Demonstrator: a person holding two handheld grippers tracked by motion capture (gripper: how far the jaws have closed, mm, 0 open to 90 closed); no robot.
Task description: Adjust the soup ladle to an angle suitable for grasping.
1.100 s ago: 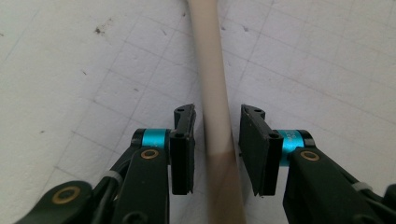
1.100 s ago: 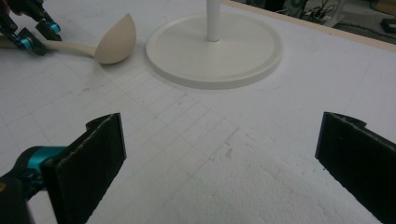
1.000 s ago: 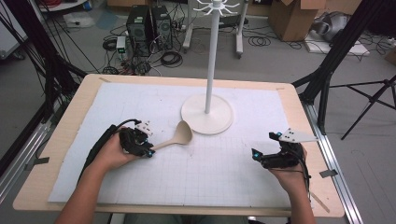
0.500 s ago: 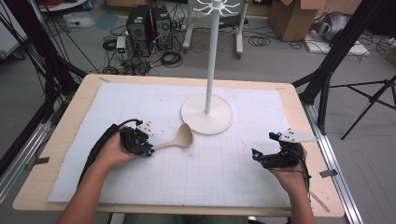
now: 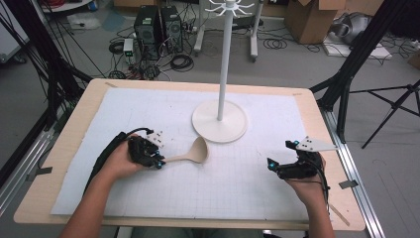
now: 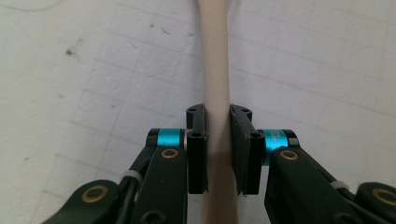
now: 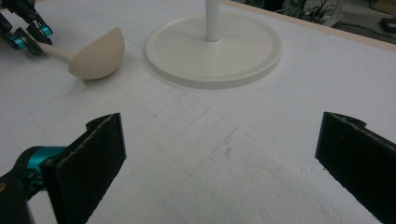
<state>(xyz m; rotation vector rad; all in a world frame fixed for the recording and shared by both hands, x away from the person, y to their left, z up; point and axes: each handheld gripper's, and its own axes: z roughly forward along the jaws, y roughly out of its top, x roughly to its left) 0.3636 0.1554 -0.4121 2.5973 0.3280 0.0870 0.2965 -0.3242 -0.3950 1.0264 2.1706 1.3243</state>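
One ladle (image 5: 194,152), handle clamped in left claw (image 6: 218,122); right claw (image 7: 219,154) wide open, empty.

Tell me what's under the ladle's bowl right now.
The ladle lies on the white gridded mat, its bowl beside the stand base. The left gripper clamps its handle. The mat beneath the bowl is covered.

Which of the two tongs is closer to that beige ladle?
Left. The left tongs are clamped on the ladle handle. The right tongs are open, well off to its right on the mat.
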